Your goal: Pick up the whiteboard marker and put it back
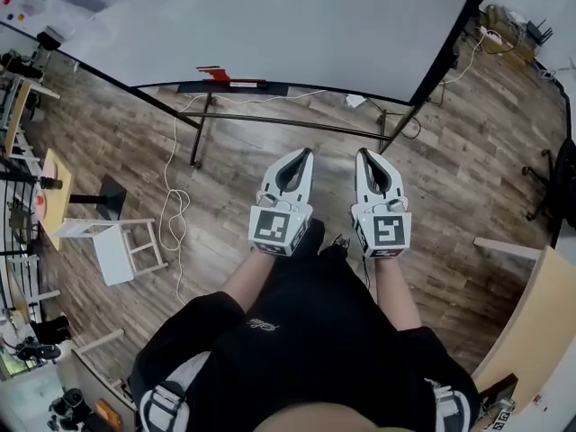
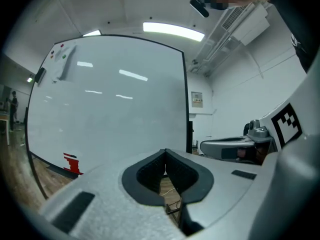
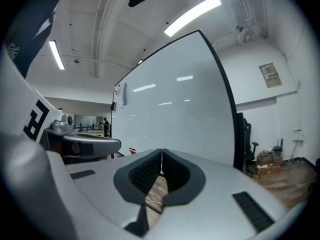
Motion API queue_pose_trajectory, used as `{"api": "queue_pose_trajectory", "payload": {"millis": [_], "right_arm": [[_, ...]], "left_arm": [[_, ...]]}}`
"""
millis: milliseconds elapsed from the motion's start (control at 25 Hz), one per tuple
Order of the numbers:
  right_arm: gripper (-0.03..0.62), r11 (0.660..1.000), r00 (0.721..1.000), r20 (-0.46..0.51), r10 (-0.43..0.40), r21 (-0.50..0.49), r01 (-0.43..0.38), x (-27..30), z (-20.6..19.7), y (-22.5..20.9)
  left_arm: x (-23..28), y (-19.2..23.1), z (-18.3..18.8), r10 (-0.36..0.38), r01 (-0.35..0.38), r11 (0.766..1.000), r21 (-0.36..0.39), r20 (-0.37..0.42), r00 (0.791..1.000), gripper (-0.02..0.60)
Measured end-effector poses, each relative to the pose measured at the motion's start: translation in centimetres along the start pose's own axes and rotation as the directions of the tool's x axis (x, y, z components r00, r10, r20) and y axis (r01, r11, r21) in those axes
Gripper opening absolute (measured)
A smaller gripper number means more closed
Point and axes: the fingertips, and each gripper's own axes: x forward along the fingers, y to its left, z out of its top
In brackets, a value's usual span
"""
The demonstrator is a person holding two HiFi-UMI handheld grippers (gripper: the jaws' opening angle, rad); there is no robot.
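A large whiteboard point(image 1: 270, 25) stands on a metal frame ahead of me. A red marker-like object point(image 1: 216, 72) lies on its dark tray point(image 1: 232, 87), left of centre; whether it is the marker I cannot tell. The same red object point(image 2: 71, 163) shows at the board's lower left in the left gripper view. My left gripper point(image 1: 308, 152) and right gripper point(image 1: 361, 152) are held side by side over the wooden floor, well short of the board. Both are shut with nothing between the jaws, as the left gripper point(image 2: 165, 151) and right gripper point(image 3: 161, 150) views show.
A white stool point(image 1: 117, 246) and a loose white cable point(image 1: 175, 207) are on the floor at left. A yellow table point(image 1: 52, 196) stands at the far left, a light desk point(image 1: 531, 322) at the right. A black chair point(image 1: 562, 183) is at the right edge.
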Motion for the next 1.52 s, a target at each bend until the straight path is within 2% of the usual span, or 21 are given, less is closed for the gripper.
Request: {"api": "queue_pose_trajectory", "payload": {"millis": [400,560,720,960,1240,1400,1520], "right_arm": [[0.003,0.986,0.987,-0.07,0.142,-0.074,-0.147,12.0,0.0,6.4],[0.003,0.964,0.968,-0.107,0.227,-0.116,-0.239,16.4,0.8,10.0],[0.003,0.944,0.951,-0.144,0.274,-0.147,-0.295,19.7,0.3,13.9],[0.003,0.896,0.901,-0.279,0.333,-0.205,-0.395,24.3,-1.9,16.6],[0.004,0.805,0.804,-0.402,0.438,-0.223,-0.55,30.0,-5.0,16.8],[0.004,0.747,0.757,-0.466,0.459,-0.26,-0.612,33.0,-6.7,16.3],[0.005,0.698,0.72,-0.53,0.449,-0.295,-0.653,35.2,-8.8,15.9]], "left_arm": [[2.0,10.9,-1.0,0.085,-0.085,0.993,-0.079,-0.007,0.996,0.006],[1.1,15.9,-1.0,0.149,-0.148,0.977,-0.151,-0.007,0.989,0.006],[-0.3,20.2,-1.7,0.19,-0.188,0.966,-0.178,-0.008,0.982,0.006],[-1.1,24.8,-3.6,0.294,-0.297,0.927,-0.23,-0.05,0.955,0.006],[0.7,28.5,-6.4,0.407,-0.431,0.861,-0.269,-0.14,0.902,0.006],[1.2,29.8,-7.7,0.495,-0.533,0.795,-0.289,-0.2,0.846,0.006],[1.6,30.0,-8.5,0.537,-0.583,0.763,-0.278,-0.229,0.812,0.006]]}}
